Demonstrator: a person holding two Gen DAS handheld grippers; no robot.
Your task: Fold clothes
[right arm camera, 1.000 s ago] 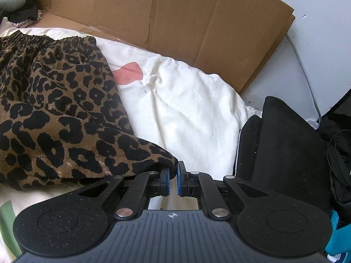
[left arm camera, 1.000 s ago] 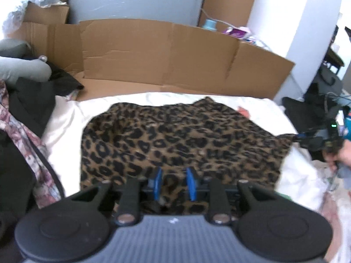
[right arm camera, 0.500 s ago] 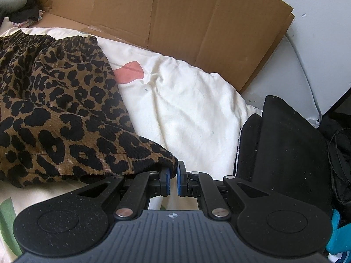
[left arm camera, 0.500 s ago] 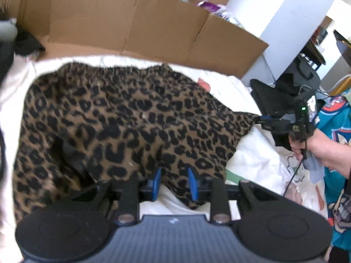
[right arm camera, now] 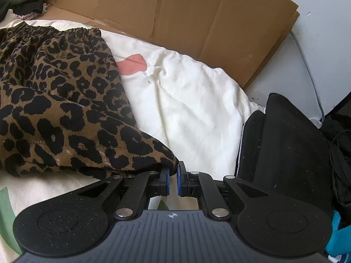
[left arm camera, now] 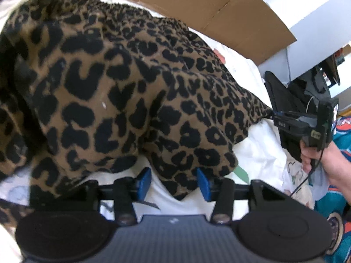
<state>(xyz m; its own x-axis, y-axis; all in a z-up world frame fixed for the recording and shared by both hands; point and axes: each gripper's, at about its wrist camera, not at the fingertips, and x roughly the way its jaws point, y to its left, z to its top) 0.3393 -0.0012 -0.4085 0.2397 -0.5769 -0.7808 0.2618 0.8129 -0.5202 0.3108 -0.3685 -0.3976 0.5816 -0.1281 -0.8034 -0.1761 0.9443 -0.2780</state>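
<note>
leopard-print cloth fills your near view: the skirt (left arm camera: 122, 83) lies spread on the white bedding (right arm camera: 193, 109), and a pointed hem corner of it sits between the blue pads of your left gripper (left arm camera: 173, 183), whose jaws stand well apart, gripping nothing. it looks placed to close on that corner, so the hem has a hold at each end. further along the hem, your right gripper (right arm camera: 172, 180) has its jaws drawn together on the skirt's other corner; the left wrist view shows that corner pulled out to a taut point at the tool in your right hand (left arm camera: 316, 157). the pull seems meant to keep the hem straight. the skirt's long axis runs side to side between your two grippers, and its gathered waistband (right arm camera: 50, 31) points away from you, toward the cardboard (right arm camera: 197, 17) standing at the far edge of the bedding. whether a fold is already in the cloth, you can't tell from here.
</note>
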